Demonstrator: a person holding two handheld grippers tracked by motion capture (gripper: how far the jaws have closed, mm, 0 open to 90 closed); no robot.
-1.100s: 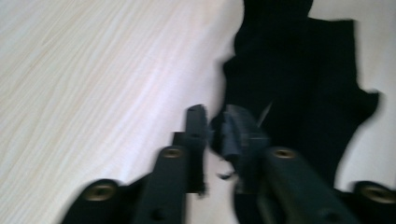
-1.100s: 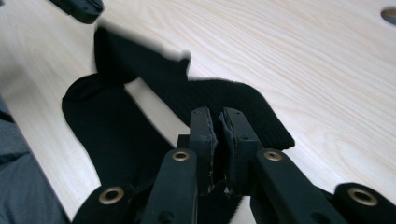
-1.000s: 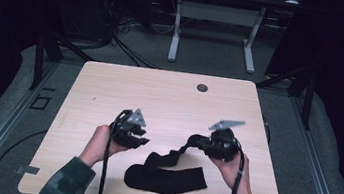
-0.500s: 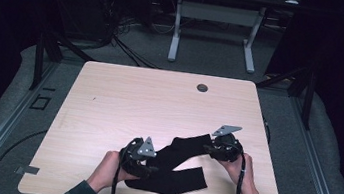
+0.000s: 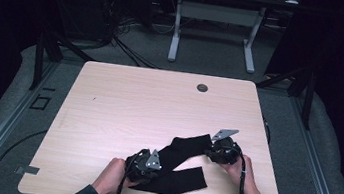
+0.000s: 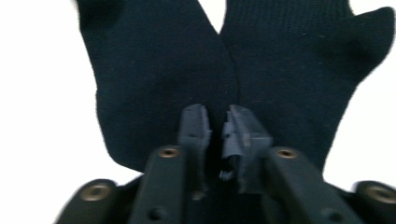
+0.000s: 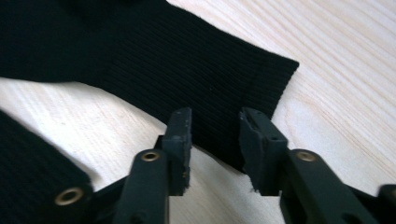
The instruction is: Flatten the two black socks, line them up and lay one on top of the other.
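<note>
Dark floor with cables and the legs of another desk surround the pale wooden surface (image 5: 123, 106), which carries little besides a small round grommet (image 5: 202, 87) near its far edge. Toward the near edge lie two black socks (image 5: 179, 161), one stretched diagonally between the person's hands and crossing over the other, which lies flatter and closer to the edge. At the lower, left end, the left hand-held gripper (image 5: 145, 164) has just been closing, and its jaws now stand nearly together with a fold of sock (image 6: 224, 70) pinched between them. At the upper end, the right hand-held gripper (image 5: 222, 149) keeps its jaws partly apart, straddling the cuff edge of the sock (image 7: 154, 60) without clearly pressing on it. My worry is that the left pinch catches both socks at once where they overlap, so a lift would drag the pair together; the right jaws, still loose, could also slide off the cuff if pulled now. How many layers the left jaws hold is hard to make out, since black knit hides the seams, and the person's forearms are cut off below.
</note>
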